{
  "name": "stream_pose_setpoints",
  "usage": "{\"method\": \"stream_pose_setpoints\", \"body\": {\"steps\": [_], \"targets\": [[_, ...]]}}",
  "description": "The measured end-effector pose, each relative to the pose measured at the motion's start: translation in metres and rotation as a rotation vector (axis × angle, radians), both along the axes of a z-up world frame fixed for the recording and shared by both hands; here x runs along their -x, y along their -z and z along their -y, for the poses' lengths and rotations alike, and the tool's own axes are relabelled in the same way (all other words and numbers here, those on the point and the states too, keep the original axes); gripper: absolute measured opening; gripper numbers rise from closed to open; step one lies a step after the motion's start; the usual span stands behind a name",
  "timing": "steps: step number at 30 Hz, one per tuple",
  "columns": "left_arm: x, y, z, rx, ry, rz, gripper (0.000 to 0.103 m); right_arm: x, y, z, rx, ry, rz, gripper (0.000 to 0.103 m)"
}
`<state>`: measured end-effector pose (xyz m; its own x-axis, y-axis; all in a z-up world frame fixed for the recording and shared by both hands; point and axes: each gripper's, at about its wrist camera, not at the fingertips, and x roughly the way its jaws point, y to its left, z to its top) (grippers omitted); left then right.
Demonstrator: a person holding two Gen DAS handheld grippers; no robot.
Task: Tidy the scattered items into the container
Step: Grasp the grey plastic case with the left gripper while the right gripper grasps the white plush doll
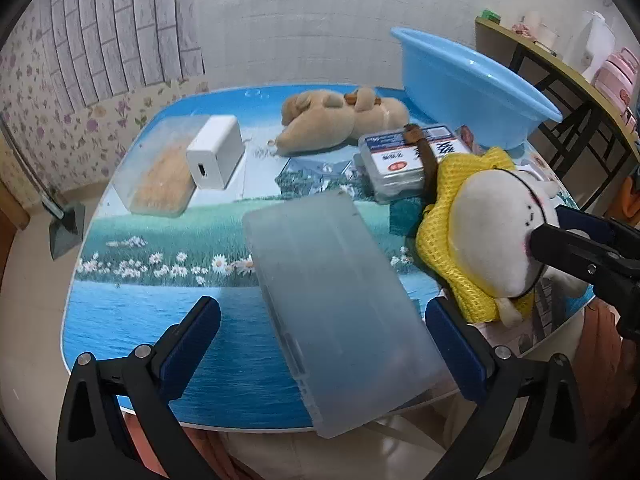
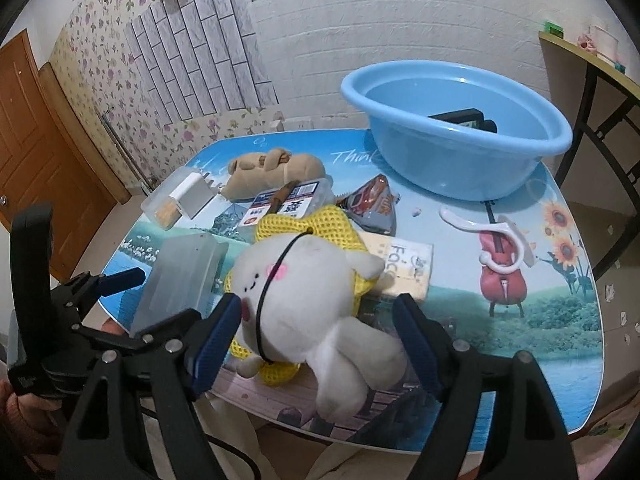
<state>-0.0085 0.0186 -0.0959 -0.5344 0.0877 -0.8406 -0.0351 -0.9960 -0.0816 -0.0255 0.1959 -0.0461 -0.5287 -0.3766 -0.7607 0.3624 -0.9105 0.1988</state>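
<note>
A white plush toy (image 2: 304,300) in a yellow mesh wrap (image 2: 316,224) lies at the table's near edge. My right gripper (image 2: 318,316) is open and straddles the toy; the left pad is at its cheek, the right pad stands clear. A frosted plastic case (image 1: 340,300) lies on the table, overhanging the near edge. My left gripper (image 1: 324,316) is open around the case, its left finger well apart from it. The blue basin (image 2: 452,160) stands at the back right with a dark object (image 2: 464,118) inside.
On the table (image 1: 140,320) lie a tan plush dog (image 1: 340,120), a white charger (image 1: 216,156) on a clear box (image 1: 160,176), a labelled clear box (image 1: 400,156), a snack pack (image 2: 372,204), a white hook (image 2: 500,240) and a flat carton (image 2: 408,268). A shelf (image 1: 560,64) stands right.
</note>
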Motion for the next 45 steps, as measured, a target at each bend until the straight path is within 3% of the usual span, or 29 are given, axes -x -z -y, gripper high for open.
{"method": "stream_pose_setpoints", "body": {"steps": [2,4,12,45], "targets": [[0.003,0.004,0.003,0.005,-0.019,0.018,0.103,0.001,0.002,0.0,0.002,0.0,0.005,0.078],[0.003,0.007,0.003,0.081,-0.039,0.013,0.103,0.002,0.003,0.0,0.014,-0.002,0.011,0.079],[-0.002,0.005,0.003,0.073,-0.044,-0.023,0.103,0.003,0.007,0.005,0.016,-0.017,0.028,0.083],[-0.003,0.007,0.006,0.069,-0.044,-0.022,0.103,0.006,0.011,0.01,0.02,-0.031,0.048,0.083]]}}
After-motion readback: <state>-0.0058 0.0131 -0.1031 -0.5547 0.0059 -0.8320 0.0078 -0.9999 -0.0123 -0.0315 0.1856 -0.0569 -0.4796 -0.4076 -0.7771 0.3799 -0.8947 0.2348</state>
